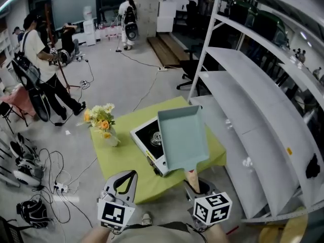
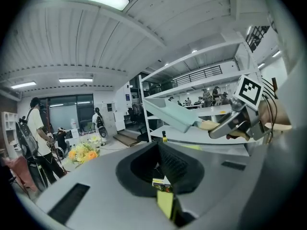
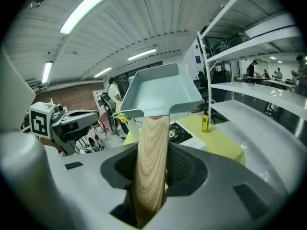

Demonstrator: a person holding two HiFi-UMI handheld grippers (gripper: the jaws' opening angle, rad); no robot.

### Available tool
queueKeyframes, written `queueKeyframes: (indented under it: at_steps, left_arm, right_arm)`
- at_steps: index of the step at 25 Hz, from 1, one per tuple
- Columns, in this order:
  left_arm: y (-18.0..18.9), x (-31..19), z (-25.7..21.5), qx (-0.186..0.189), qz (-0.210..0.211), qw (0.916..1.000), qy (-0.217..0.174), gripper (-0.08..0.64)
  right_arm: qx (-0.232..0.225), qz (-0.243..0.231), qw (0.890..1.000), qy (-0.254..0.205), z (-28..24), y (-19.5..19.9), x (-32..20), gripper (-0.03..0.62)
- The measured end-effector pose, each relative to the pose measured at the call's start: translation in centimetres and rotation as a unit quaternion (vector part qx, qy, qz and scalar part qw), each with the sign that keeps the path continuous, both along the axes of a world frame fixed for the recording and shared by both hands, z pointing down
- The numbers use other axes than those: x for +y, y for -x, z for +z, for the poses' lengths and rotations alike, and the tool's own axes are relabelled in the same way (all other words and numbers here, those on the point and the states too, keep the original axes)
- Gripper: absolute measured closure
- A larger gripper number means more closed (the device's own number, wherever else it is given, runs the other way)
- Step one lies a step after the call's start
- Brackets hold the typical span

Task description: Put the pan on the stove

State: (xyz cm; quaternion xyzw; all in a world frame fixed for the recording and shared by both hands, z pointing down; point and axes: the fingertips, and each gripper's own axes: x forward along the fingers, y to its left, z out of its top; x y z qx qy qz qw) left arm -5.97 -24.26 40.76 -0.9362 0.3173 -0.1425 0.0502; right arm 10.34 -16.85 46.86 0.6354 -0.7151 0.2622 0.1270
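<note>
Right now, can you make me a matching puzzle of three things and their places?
1 pale blue rectangular pan with wooden handle
2 white tabletop stove
3 yellow and orange flowers in a vase

A near the green table's left edge
B clamped by its handle in the right gripper
C on the green table, below the pan

Pairs: 1-B, 2-C, 3-A

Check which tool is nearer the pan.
Right. The right tool grips the pan by its wooden handle; the left tool is apart, off to the handle's left, not touching.
</note>
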Motion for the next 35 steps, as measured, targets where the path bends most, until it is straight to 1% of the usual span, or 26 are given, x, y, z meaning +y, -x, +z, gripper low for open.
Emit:
queueKeyframes:
  at_steps: [5,10,13,17,21,24,27,30,35]
  left_arm:
    - [-0.8,-3.1,1.2,-0.002,-0.028,0.9995,0.012,0.554]
    - [-2.2,-6.1,2.5,0.01,-0.081,0.9962,0.032,0.554]
    - [-3.3,-7.4,2.9,0.015,-0.12,0.9921,0.036,0.554]
    - [-4.3,-8.3,2.5,0.028,-0.169,0.9849,0.023,0.554]
    - [-5.3,-9.1,3.1,0.023,-0.208,0.9774,0.028,0.554]
    - [-6.1,-9.4,4.2,0.013,-0.225,0.9737,0.031,0.554]
    - [-6.6,-9.8,5.1,0.029,-0.248,0.9678,0.029,0.554]
    - [-6.9,-10.0,6.2,0.04,-0.262,0.9632,0.043,0.554]
    - [-7.3,-10.0,7.6,0.031,-0.258,0.9641,0.055,0.554]
  right_arm:
    - [-0.002,-0.026,0.999,0.023,1.6,-1.3,-4.2,0.454]
    - [0.0,-0.074,0.996,0.042,3.2,-3.2,-8.3,0.454]
    - [0.008,-0.112,0.992,0.053,4.2,-4.7,-10.4,0.454]
    - [0.017,-0.16,0.985,0.063,5.4,-6.4,-13.0,0.454]
    - [0.015,-0.192,0.978,0.077,6.8,-7.5,-15.4,0.454]
    - [0.01,-0.208,0.974,0.093,8.2,-8.0,-16.4,0.454]
    - [0.018,-0.223,0.969,0.109,9.7,-8.9,-17.2,0.454]
    - [0.021,-0.23,0.965,0.127,11.1,-9.2,-17.7,0.454]
    - [0.013,-0.226,0.961,0.16,13.7,-9.1,-17.9,0.454]
